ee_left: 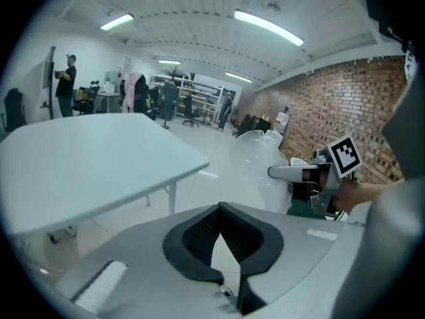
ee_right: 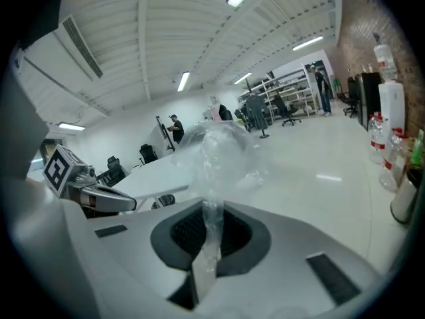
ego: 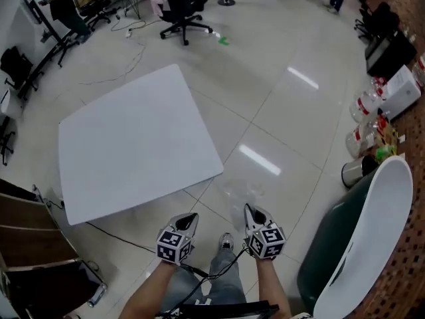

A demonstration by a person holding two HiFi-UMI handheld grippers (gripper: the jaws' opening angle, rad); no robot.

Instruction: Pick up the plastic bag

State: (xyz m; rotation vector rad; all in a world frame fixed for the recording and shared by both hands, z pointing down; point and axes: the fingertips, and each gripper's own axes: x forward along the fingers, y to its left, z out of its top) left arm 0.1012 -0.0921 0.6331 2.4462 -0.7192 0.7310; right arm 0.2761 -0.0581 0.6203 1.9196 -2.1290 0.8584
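Now pinching the plastic bag (ee_right: 219, 153) tight in the fingers of the right gripper (ee_right: 207, 243), up clear of the floor, billowing straight ahead along the fingers' line. Pressed together and empty on the left gripper (ee_left: 224, 246), alongside, leftward of the bag and farther off.

No words, numbers or brands can be read. The left tool (ego: 189, 216) and right tool (ego: 251, 210) bear only black-and-white square markers (ego: 174, 243). The bottles (ego: 364, 106) by the wall have red labels, too small to read.
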